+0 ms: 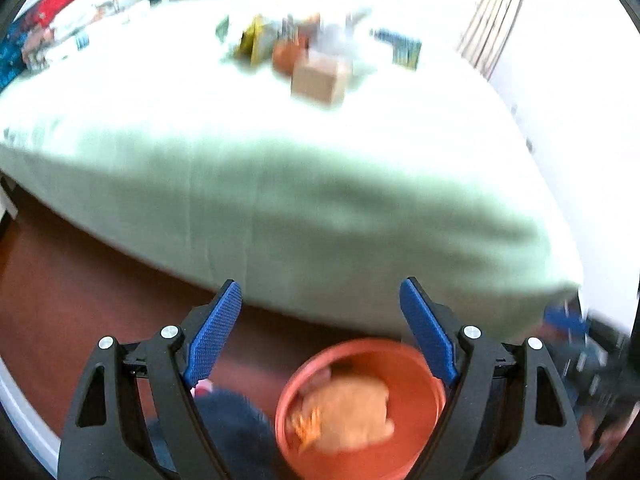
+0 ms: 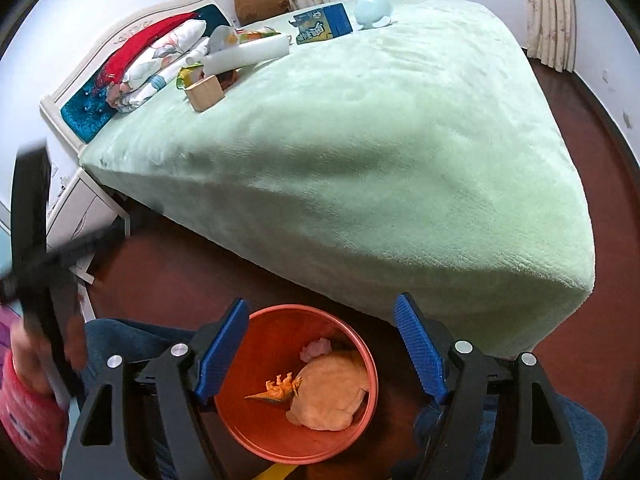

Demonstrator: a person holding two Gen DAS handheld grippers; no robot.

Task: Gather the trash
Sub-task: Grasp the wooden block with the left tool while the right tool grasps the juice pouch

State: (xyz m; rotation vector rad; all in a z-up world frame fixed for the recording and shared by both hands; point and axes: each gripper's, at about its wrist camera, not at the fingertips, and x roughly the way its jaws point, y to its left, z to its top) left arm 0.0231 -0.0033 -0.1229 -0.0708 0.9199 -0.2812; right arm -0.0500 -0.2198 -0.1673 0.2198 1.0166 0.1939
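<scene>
An orange round bin (image 2: 362, 354) stands upright on the dark red floor, just beside the near edge of the bed covered by a pale green blanket (image 2: 360, 140). Inside the bin lie a crumpled beige lump (image 2: 332, 392), a small orange toy dinosaur (image 2: 280, 388) on its side touching that lump, and a small pinkish wad (image 2: 316, 348) behind them against the far wall of the bin. On top of the blanket, well apart from the bin near the head of the bed, sit a small cardboard box (image 2: 205, 94), a white roll (image 2: 248, 54), a yellow-green wrapper (image 2: 188, 74) and a blue carton (image 2: 322, 24) lying flat.
</scene>
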